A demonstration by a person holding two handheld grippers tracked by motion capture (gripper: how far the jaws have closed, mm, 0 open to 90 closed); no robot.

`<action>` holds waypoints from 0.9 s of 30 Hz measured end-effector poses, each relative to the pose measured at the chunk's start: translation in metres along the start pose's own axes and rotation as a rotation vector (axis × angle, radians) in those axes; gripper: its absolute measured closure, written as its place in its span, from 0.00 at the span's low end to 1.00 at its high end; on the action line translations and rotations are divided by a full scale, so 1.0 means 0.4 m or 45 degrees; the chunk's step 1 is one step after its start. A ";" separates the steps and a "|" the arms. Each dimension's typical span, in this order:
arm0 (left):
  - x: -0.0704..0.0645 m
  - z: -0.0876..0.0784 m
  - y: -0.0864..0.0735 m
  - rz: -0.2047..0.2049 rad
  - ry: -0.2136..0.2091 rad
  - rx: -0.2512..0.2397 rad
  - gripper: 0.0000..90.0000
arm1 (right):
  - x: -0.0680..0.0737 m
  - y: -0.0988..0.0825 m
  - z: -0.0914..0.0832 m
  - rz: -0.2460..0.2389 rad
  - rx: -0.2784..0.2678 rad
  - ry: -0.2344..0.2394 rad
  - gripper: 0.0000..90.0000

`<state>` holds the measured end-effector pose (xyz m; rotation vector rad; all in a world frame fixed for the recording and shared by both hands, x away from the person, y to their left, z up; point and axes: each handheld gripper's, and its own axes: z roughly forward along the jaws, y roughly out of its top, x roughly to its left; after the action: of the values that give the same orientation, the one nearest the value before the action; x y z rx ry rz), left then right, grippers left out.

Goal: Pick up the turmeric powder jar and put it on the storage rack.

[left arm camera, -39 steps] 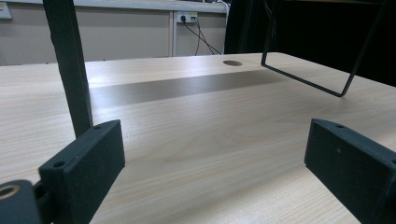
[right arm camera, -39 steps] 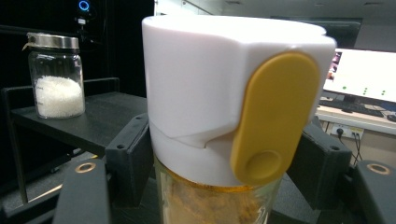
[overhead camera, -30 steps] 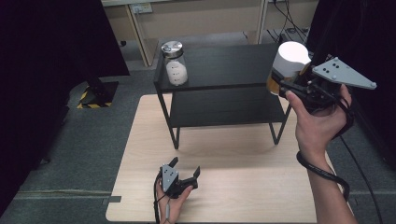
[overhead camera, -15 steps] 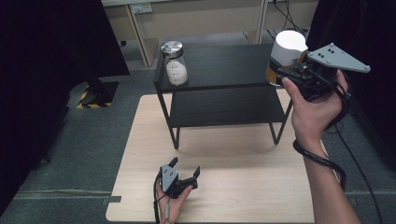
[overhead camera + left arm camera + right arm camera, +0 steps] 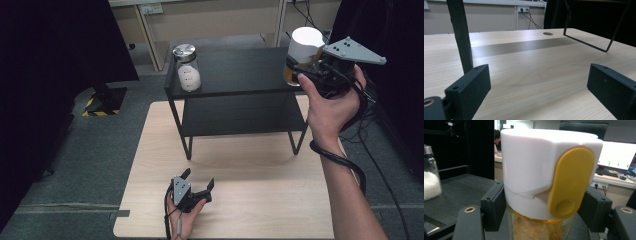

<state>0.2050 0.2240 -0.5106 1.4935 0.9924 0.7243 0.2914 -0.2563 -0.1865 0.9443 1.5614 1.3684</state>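
While we grip the white-lidded glass jar of yellow-brown contents (image 5: 304,54), right claw (image 5: 300,67) clamps it below the lid.
Jar sits at right end of black two-tier metal shelf (image 5: 240,75) top; our left claw (image 5: 199,181) rests wide open, empty, on light wooden bench (image 5: 240,190).

Soft overhead light, dark room edges, a shelf shadow across the table (image 5: 240,175), slightly blurry frames
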 end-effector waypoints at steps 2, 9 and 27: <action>0.000 0.000 0.000 0.001 0.000 0.000 0.05 | -0.001 0.002 0.006 0.001 0.009 -0.004 0.34; 0.000 0.000 -0.001 0.001 -0.001 -0.002 0.05 | -0.008 0.005 0.021 0.005 0.034 -0.018 0.34; 0.000 0.000 0.000 0.006 -0.001 0.000 0.05 | -0.014 0.004 0.043 0.017 0.074 -0.032 0.34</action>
<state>0.2049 0.2239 -0.5105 1.4966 0.9890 0.7268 0.3094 -0.2549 -0.1851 1.0054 1.5861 1.3217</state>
